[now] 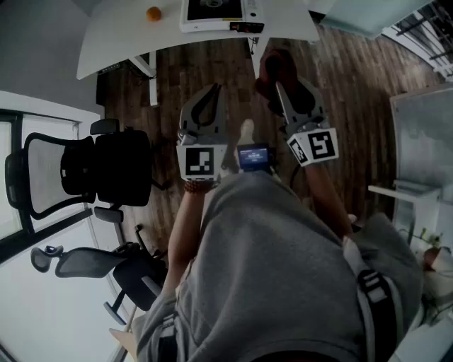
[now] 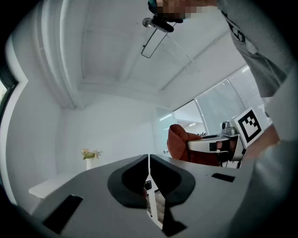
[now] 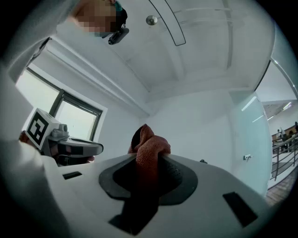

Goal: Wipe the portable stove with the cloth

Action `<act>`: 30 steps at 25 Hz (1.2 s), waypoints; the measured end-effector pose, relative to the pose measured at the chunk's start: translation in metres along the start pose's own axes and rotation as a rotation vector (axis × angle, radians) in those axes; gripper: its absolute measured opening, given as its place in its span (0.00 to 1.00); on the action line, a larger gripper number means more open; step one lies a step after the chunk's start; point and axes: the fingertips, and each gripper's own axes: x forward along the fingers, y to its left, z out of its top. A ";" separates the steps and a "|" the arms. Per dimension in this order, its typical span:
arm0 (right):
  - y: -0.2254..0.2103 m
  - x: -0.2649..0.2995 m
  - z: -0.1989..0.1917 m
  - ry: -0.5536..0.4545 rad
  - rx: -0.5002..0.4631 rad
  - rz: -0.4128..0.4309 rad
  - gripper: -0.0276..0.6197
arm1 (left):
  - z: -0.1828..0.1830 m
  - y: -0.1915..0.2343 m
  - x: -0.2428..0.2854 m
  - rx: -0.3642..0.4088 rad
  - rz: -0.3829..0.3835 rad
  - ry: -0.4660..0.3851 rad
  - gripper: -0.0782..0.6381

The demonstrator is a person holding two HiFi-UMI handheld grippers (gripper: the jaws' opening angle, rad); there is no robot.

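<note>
The portable stove (image 1: 216, 14), white and flat, lies on the white table (image 1: 113, 35) at the top of the head view, well beyond both grippers. A rust-red cloth (image 3: 148, 148) is bunched between the jaws of my right gripper (image 3: 149, 155), which is shut on it. In the head view that gripper (image 1: 281, 88) is held near my chest, with the cloth (image 1: 272, 69) sticking out past its tips. My left gripper (image 2: 148, 160) is shut with its jaws together and nothing between them. It hangs beside the right one (image 1: 210, 95), and both point up over the floor.
An orange round thing (image 1: 153, 13) sits on the table left of the stove. Two black office chairs (image 1: 106, 170) (image 1: 92, 261) stand at the left on the wooden floor. A white shelf (image 1: 410, 198) is at the right. A small device (image 1: 253, 157) hangs at my chest.
</note>
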 end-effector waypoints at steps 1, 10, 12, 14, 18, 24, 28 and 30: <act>-0.001 0.002 -0.001 0.006 0.004 0.000 0.20 | 0.000 0.002 0.001 0.001 0.000 -0.003 0.16; -0.010 0.024 -0.014 0.068 0.008 0.030 0.23 | -0.012 0.012 0.026 -0.025 -0.012 0.018 0.16; -0.013 0.033 -0.017 0.079 0.017 0.047 0.24 | -0.012 0.013 0.035 -0.027 -0.018 0.016 0.16; -0.015 0.043 -0.018 0.087 0.008 0.079 0.24 | -0.013 0.015 0.045 -0.034 -0.024 0.022 0.16; -0.015 0.067 -0.018 0.086 0.011 0.140 0.24 | -0.020 0.024 0.065 -0.032 -0.031 0.047 0.16; -0.044 0.101 -0.039 0.104 0.050 0.131 0.24 | -0.033 0.040 0.100 -0.042 -0.034 0.075 0.16; -0.069 0.125 -0.054 0.122 0.066 0.119 0.24 | -0.043 0.051 0.127 -0.037 -0.047 0.118 0.16; -0.081 0.137 -0.063 0.128 0.078 0.106 0.24 | -0.048 0.056 0.140 -0.035 -0.054 0.134 0.16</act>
